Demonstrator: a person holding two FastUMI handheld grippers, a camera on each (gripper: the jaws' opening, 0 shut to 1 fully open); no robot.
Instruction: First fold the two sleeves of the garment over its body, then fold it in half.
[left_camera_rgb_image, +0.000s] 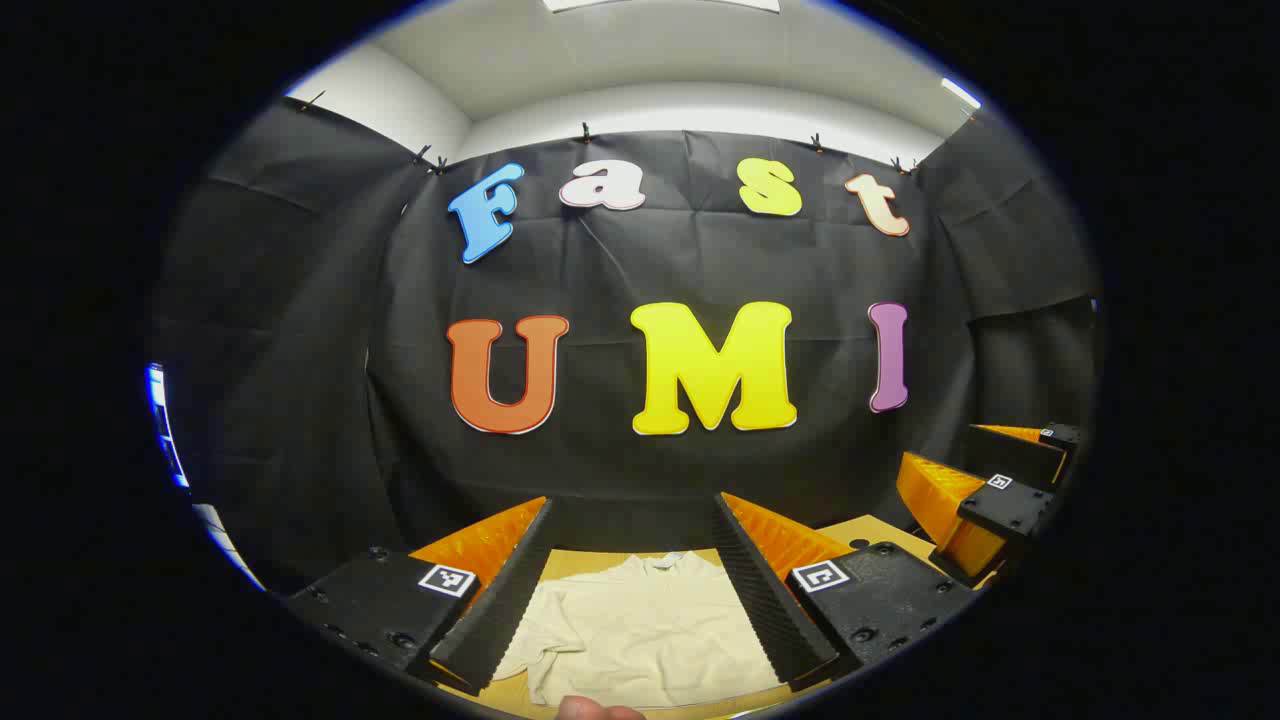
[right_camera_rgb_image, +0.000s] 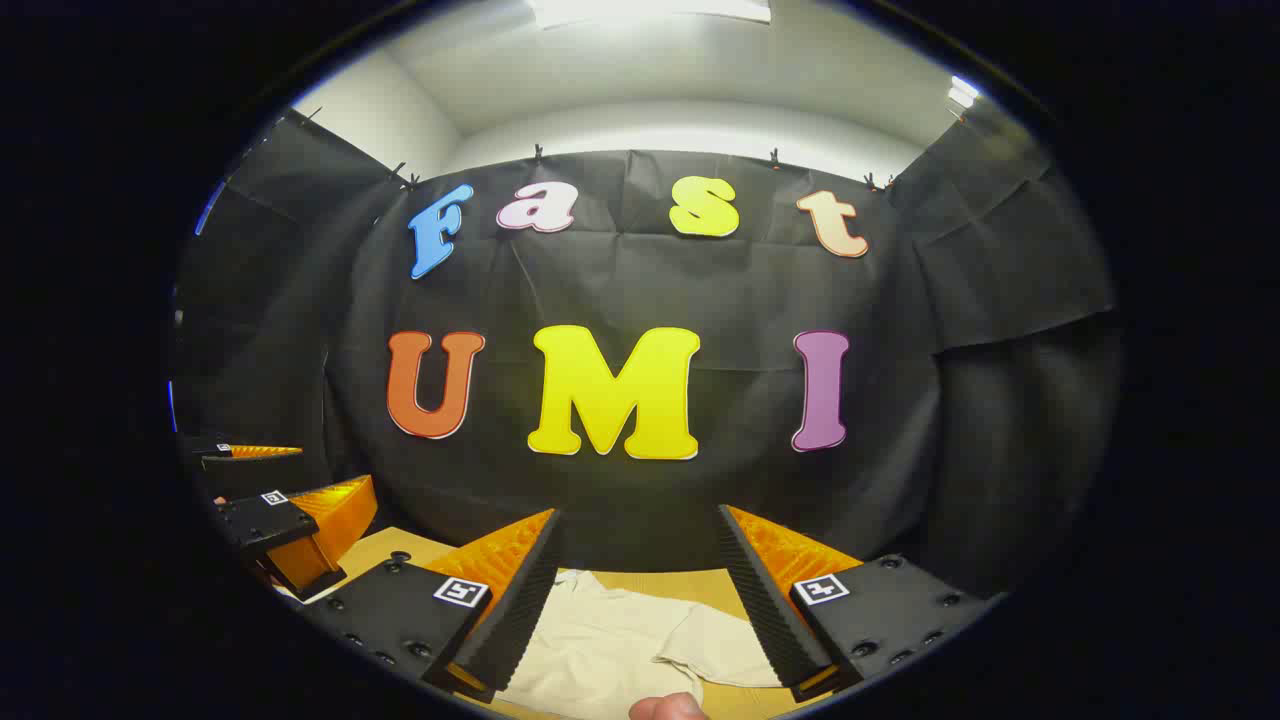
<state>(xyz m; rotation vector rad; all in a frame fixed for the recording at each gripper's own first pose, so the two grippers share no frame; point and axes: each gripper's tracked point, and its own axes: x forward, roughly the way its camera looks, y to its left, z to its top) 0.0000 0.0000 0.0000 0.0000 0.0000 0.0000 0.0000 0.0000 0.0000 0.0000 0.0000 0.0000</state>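
A cream short-sleeved garment (left_camera_rgb_image: 640, 625) lies flat on the tan table (left_camera_rgb_image: 880, 530), its collar toward the booth wall. My left gripper (left_camera_rgb_image: 635, 510) hangs open above it, the fingers spread wide with nothing between them. In the left gripper view the right gripper (left_camera_rgb_image: 990, 480) shows at the far right, held above the table. My right gripper (right_camera_rgb_image: 640, 520) is open too, above the garment (right_camera_rgb_image: 610, 640), where one sleeve (right_camera_rgb_image: 725, 645) spreads to the right. The left gripper (right_camera_rgb_image: 285, 510) appears at the far left of the right gripper view.
Black cloth walls close the booth at the back and on both sides. The table's tan surface (right_camera_rgb_image: 385, 550) shows around the garment. A fingertip (left_camera_rgb_image: 595, 710) pokes in at the bottom edge of the left gripper view, and another fingertip (right_camera_rgb_image: 665, 708) in the right gripper view.
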